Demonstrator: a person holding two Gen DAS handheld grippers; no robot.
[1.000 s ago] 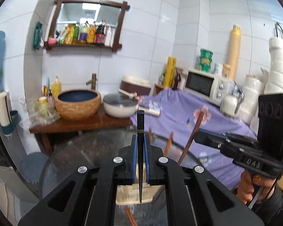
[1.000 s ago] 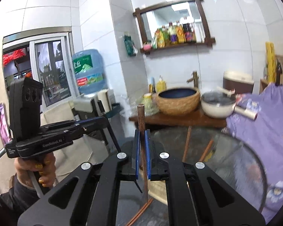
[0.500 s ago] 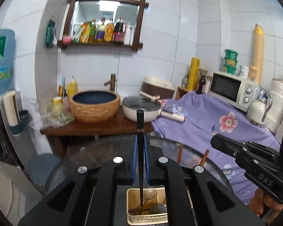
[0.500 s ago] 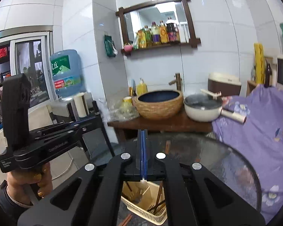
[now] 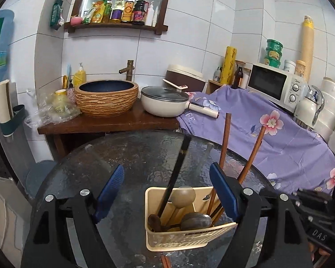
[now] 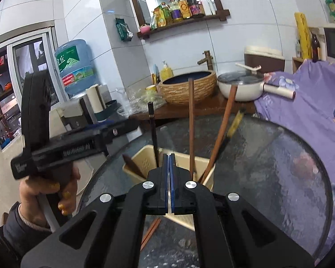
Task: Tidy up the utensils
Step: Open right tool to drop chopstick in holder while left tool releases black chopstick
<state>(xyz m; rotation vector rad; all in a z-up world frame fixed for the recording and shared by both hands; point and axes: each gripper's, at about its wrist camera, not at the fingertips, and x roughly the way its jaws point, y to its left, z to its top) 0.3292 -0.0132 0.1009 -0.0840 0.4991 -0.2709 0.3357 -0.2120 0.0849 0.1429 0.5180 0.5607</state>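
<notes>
Black chopstick (image 5: 175, 174), pinched a second ago by the left gripper (image 5: 167, 192), now leans loose in the cream basket (image 5: 178, 239) on the glass table (image 5: 134, 156); its jaws have just spread. One utensil stowed. The right gripper (image 6: 168, 178) is pressed together, empty. Counted: two brown chopsticks (image 5: 224, 143) upright, one pair (image 6: 150, 232) on the table.

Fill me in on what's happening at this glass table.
A person with a handheld gripper in each hand is sorting utensils into a beige basket on the round glass table. The left gripper has just been opening; its jaws stand wide and empty, with a black chopstick leaning in the basket between them. The right gripper is shut on nothing, just above the basket. Two brown chopsticks and several spoons already stand inside.
</notes>
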